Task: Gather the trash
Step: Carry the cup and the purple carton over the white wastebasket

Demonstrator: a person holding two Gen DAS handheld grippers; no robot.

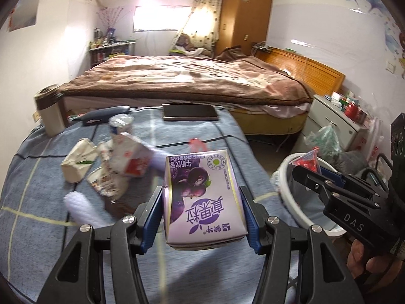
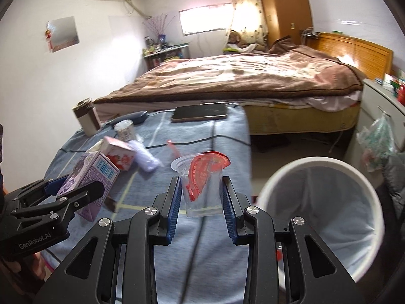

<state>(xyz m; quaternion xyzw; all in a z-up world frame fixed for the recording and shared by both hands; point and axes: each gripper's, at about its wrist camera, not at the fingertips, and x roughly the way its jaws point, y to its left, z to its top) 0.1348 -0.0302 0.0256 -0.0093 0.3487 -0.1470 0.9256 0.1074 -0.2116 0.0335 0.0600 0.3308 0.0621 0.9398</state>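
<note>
My left gripper [image 1: 202, 197] is shut on a purple blueberry drink carton [image 1: 202, 197], held above the blue blanket. My right gripper [image 2: 201, 190] is shut on a clear plastic cup [image 2: 202, 192] with a peeled red foil lid. A white trash bin [image 2: 324, 217] with a pale liner stands on the floor just right of the cup; in the left wrist view the white trash bin [image 1: 286, 190] is partly hidden behind the right gripper [image 1: 307, 174]. The carton [image 2: 88, 179] and left gripper [image 2: 76, 190] appear at the left of the right wrist view.
On the blue blanket [image 1: 38, 228] lie a red-and-white carton [image 1: 131, 157], a tissue pack [image 1: 78, 162], a yoghurt cup [image 1: 121, 124], white wrapping [image 1: 81, 207], a dark tablet [image 1: 189, 112] and a mug [image 1: 49, 111]. A brown bed [image 1: 189, 81] and white cabinet [image 1: 334, 119] stand beyond.
</note>
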